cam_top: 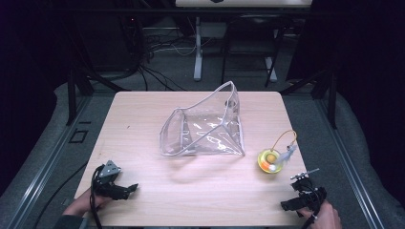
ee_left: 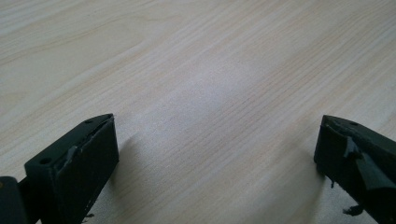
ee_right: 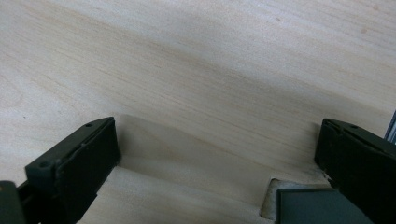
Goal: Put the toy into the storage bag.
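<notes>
- Dim room; pale wooden table on a grey floor; black cables and the white legs of a stand behind the far edge.
- Left gripper at the near left corner of the table, held in the person's left hand; grey three-cornered plate on top; jaws point toward the middle of the table.
- Left gripper view: both black jaws stand wide apart over bare wood grain; nothing between them; released.
- Right gripper at the near right corner, in the person's right hand; jaws point left along the near edge.
- Right gripper view: jaws spread fully, nothing between the pads; released; wood grain under them, with a table edge and a dark strip at the lower right.
- Nearest thing to the right gripper: small yellow-green round toy; orange and white bits on it; thin orange cord loop rising from it; it lies on the table just beyond the gripper, apart from it.
- Clear plastic bag stands in the middle of the table; mouth gaping toward the left; one corner lifted high at the far side; just left of the toy, not touching it.
- Both grippers well apart from the bag; each on its own side.
</notes>
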### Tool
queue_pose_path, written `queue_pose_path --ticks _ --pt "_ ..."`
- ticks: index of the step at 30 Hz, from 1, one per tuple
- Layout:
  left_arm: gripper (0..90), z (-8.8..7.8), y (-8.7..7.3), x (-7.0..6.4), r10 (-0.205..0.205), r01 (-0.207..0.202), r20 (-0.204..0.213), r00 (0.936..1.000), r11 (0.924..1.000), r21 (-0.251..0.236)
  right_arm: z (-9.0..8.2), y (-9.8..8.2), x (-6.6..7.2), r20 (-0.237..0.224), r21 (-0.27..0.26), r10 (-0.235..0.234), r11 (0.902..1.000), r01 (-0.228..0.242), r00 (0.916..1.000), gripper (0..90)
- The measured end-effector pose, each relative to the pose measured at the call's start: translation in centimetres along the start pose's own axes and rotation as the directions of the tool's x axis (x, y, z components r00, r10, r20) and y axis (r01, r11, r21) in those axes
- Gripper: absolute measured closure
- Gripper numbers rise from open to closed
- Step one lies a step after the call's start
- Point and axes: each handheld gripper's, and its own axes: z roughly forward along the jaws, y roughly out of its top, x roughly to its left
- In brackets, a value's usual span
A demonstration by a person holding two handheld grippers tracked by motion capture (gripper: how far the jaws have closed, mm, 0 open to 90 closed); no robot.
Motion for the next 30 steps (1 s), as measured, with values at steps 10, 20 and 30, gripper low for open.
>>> queue_pose_path --ticks 10,20,30 --pt "0.1 0.0 0.0 0.0 0.000 0.000 0.001 1.0000 1.0000 0.000 -0.8 0.1 -0.6 -0.004 0.043 0.005 0.9991 -0.005 1.0000 0.0" --pt "0.1 0.0 -0.1 0.0 0.000 0.000 0.000 1.0000 1.0000 -0.002 -2.2 1.3 0.7 -0.012 0.063 -0.032 0.9975 0.033 0.9994 0.0" --pt "0.1 0.0 -0.1 0.0 0.000 0.000 0.000 1.0000 1.0000 -0.003 -3.2 1.9 1.0 -0.026 0.075 -0.050 0.9959 0.052 0.9984 0.0"
